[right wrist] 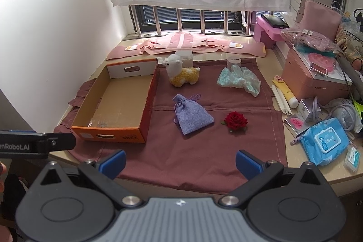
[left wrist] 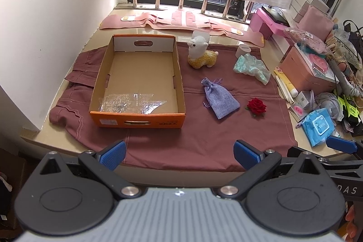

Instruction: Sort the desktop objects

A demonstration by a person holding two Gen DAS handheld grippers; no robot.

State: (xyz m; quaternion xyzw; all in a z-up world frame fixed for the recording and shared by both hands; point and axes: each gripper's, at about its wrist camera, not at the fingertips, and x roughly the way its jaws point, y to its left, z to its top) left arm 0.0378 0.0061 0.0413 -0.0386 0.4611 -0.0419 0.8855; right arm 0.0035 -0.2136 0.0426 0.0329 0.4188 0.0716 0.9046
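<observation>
An open orange cardboard box (left wrist: 138,120) (right wrist: 109,136) stands on a maroon cloth (left wrist: 199,146) (right wrist: 195,151), with a clear plastic bag (left wrist: 131,102) inside it. To its right lie a plush alpaca (left wrist: 200,52) (right wrist: 181,73), a purple drawstring pouch (left wrist: 219,96) (right wrist: 191,113), a red rose (left wrist: 256,106) (right wrist: 236,120) and a crumpled teal scrunchie (left wrist: 251,67) (right wrist: 240,79). A small white cylinder (left wrist: 244,50) (right wrist: 234,62) stands behind the scrunchie. My left gripper (left wrist: 180,154) is open near the table's front edge, holding nothing. My right gripper (right wrist: 180,161) is open too, also at the front edge.
Pink padded straps (left wrist: 181,20) (right wrist: 186,42) lie under the barred window. Clutter fills the right side: pink boxes (left wrist: 304,69) (right wrist: 315,78), a blue wipes pack (left wrist: 318,126) (right wrist: 325,140), tubes, cables. A white wall (left wrist: 56,15) borders the left.
</observation>
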